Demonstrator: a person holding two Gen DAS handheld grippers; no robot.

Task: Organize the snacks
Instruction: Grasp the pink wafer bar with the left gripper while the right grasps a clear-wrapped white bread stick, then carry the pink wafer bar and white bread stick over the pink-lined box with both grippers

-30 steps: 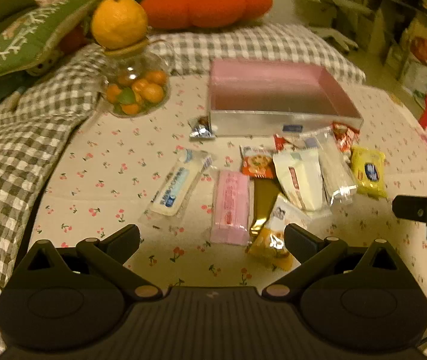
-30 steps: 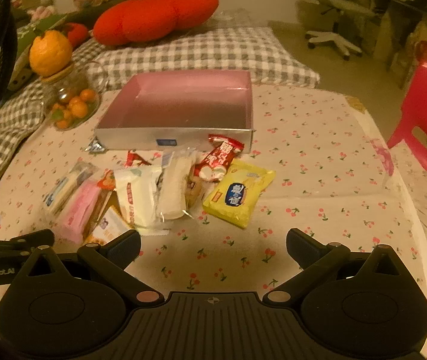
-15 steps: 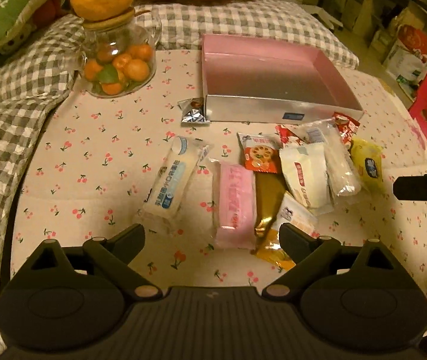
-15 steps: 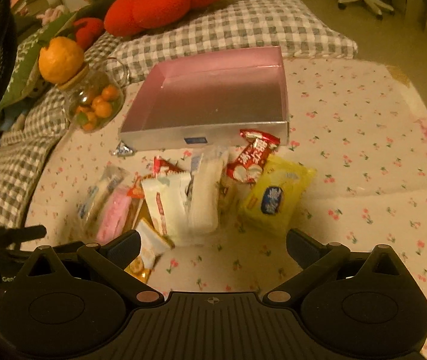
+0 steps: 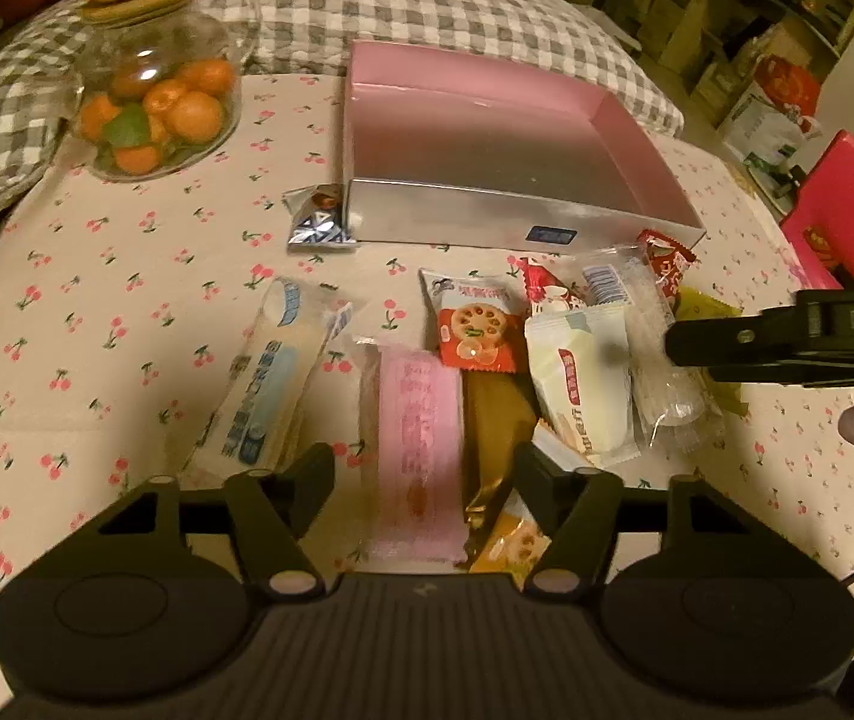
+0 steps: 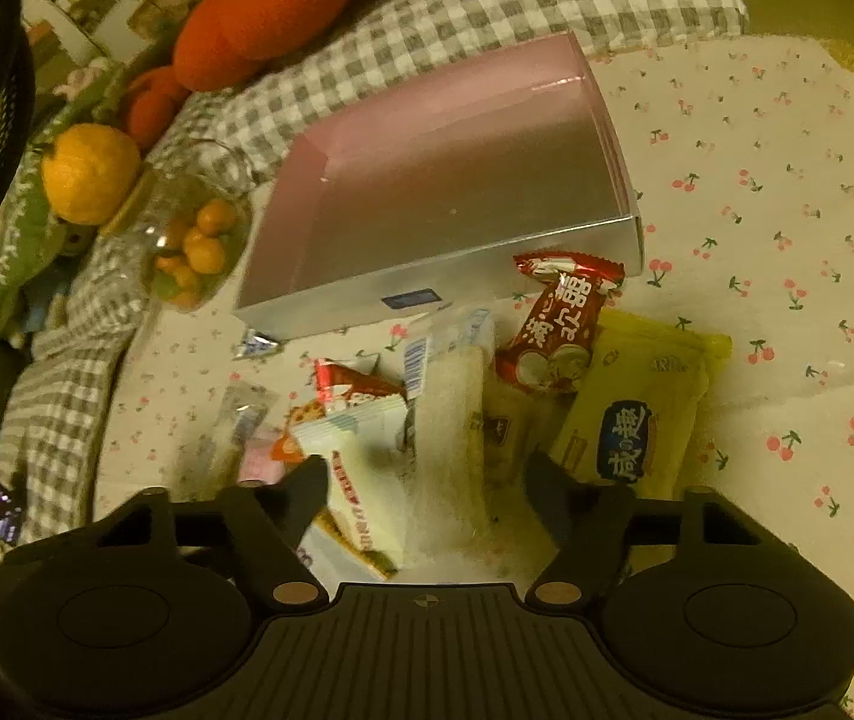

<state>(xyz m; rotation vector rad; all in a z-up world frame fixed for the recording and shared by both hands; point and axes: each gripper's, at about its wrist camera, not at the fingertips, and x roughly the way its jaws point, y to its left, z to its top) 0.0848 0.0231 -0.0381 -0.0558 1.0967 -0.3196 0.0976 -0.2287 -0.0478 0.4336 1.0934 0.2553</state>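
Both grippers have dropped closer to the snack pile since a second ago, and their jaws have just been closing from full spread to about half. On my left gripper (image 5: 424,468) the pink packet (image 5: 421,450) and a brown packet (image 5: 496,420) lie between the fingers, but the tips stand clear of the wrappers on either side, so I read it as not yet gripping. My right gripper (image 6: 427,480) sits over the white translucent packet (image 6: 448,450) with a white red-striped packet (image 6: 361,480) beside it between the fingers; the left fingertip overlaps the striped wrapper, yet I cannot tell whether the pads press anything.

Beside those lie the yellow packet (image 6: 637,414) and the red packet (image 6: 559,318), touching each other, and a small orange-red packet (image 5: 475,330). Further left, apart from the pile, lies the blue-and-white packet (image 5: 271,378). A small silver wrapper (image 5: 316,219) rests against the near left corner of the pink tray (image 5: 517,213), which stands just beyond the snacks with nothing in it.

Everything rests on the cherry-print cloth (image 5: 97,300). At the far left stands a glass jar (image 5: 157,108) of small oranges with a large orange on its lid; a checked blanket (image 6: 487,12) and red cushion (image 6: 283,6) lie behind.
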